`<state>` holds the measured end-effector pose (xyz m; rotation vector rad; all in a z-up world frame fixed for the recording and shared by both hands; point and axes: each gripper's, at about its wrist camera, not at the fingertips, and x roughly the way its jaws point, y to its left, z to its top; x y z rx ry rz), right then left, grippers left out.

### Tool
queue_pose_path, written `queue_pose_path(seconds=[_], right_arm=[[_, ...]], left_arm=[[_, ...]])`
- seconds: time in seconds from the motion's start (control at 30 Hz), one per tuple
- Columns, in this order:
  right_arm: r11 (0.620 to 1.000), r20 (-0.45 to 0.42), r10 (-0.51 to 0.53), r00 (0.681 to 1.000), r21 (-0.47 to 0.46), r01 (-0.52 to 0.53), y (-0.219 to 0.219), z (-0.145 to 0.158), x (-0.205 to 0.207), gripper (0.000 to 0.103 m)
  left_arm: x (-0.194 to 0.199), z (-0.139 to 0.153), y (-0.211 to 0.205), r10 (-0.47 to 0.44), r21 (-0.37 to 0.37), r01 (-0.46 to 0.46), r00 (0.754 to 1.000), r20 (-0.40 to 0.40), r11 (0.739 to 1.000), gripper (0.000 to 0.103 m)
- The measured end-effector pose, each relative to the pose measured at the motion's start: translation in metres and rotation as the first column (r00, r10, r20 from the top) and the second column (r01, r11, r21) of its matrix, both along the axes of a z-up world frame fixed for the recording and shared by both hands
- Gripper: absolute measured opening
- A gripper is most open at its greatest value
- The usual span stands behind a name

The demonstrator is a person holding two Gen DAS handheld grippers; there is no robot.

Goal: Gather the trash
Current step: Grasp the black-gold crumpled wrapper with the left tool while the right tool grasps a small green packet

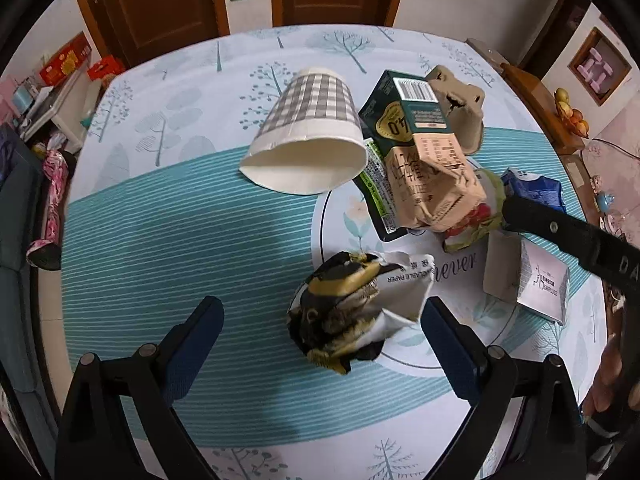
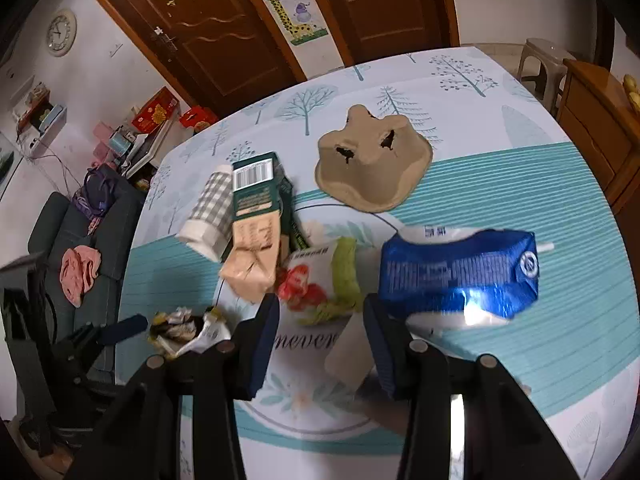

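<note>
A living room with brown doors lies behind a desk (image 1: 168, 240) under a teal tree-print cloth, littered with trash. The left claw (image 1: 322, 316) stands wide, its fingers either side of a crumpled wrapper (image 1: 352, 312) near the desk's middle, not yet pressing it. That wad looks light, soft and springy; taking it across its thickest bulge should hold best, since loose flaps may slip. The right claw (image 2: 320, 316) is half-open and empty over a strawberry packet (image 2: 316, 280), beside a blue carton (image 2: 460, 276) that looks dented, light and slick.
</note>
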<state>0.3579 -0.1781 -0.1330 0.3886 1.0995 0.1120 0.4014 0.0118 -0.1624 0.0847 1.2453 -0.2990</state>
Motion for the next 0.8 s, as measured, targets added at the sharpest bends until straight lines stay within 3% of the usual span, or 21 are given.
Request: queue_pose_path(seconds=[0.17,0.33,0.53,0.63,0.8], right_arm=[[1.0,-0.02,0.008,1.0,0.011,-0.007,0.001,-0.009,0.017,0.044],[0.999,-0.011,0.028,1.0,0.034,-0.027,0.003,-0.011,0.03,0.044],[0.996,-0.055,0.07,0.996,0.054,-0.067,0.014,-0.023,0.035,0.043],[0.993,-0.055,0.079,0.995,0.094,-0.073,0.016,-0.026,0.029,0.024],[0.982,-0.021,0.103,0.994,0.159,-0.099,0.025,-0.017,0.015,0.005]], left_arm=[[0.007,-0.006,0.0,-0.012,-0.02,0.011,1.0,-0.021,1.0,0.094],[0.015,-0.009,0.003,-0.016,-0.036,0.015,0.999,-0.042,0.999,0.08],[0.021,-0.013,0.008,0.006,-0.048,-0.009,0.998,-0.065,0.999,0.072],[0.021,-0.014,0.008,0.006,-0.057,-0.01,0.997,-0.076,0.998,0.058],[0.013,-0.006,0.008,-0.003,-0.06,0.001,1.0,-0.029,0.998,0.05]])
